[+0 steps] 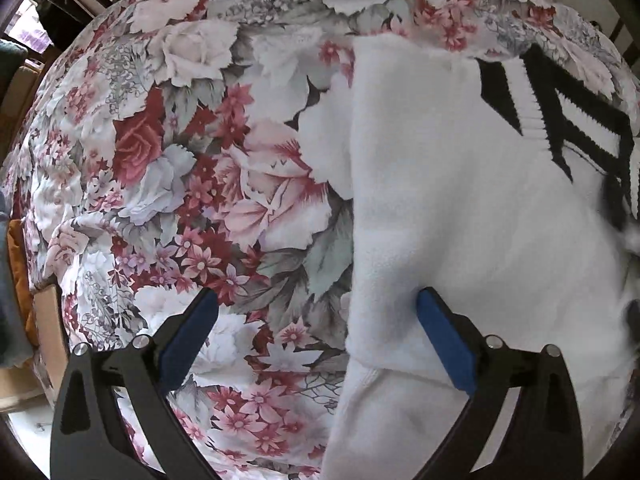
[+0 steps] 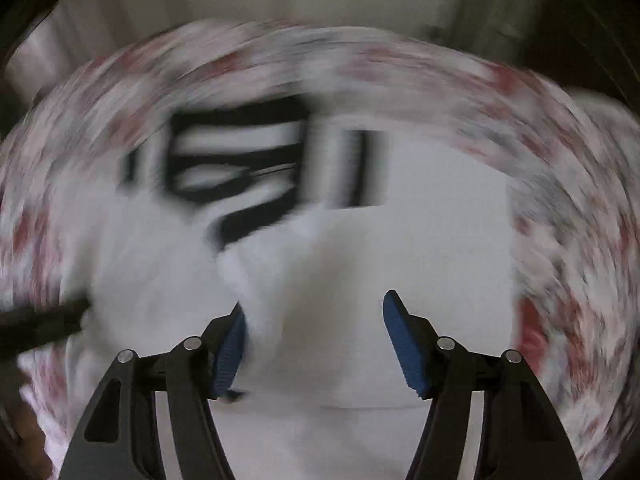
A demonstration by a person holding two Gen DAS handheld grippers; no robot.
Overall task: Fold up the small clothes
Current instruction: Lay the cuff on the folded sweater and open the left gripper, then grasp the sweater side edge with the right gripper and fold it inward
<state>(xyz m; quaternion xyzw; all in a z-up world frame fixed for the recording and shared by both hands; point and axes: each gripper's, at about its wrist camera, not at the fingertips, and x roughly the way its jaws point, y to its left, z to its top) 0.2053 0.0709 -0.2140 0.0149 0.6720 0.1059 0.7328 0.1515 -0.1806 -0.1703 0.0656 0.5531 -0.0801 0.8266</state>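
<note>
A white fleece garment [image 1: 460,200] with black-and-white striped ribbed trim [image 1: 532,96] lies on a floral bedspread [image 1: 180,152]. My left gripper [image 1: 318,304] is open over the garment's left edge, its right finger [image 1: 444,340] above the white cloth and its left finger [image 1: 188,332] above the bedspread. In the blurred right wrist view, my right gripper [image 2: 314,320] is open just above the white garment [image 2: 400,232]; a raised fold of cloth stands against its left finger [image 2: 232,352]. The striped trim [image 2: 248,160] lies beyond it.
The floral bedspread [image 2: 560,184] covers the whole surface. Its left edge drops off beside a cardboard box [image 1: 44,320] and orange cloth [image 1: 18,256]. A dark bar, perhaps the other gripper [image 2: 40,324], enters the right wrist view from the left.
</note>
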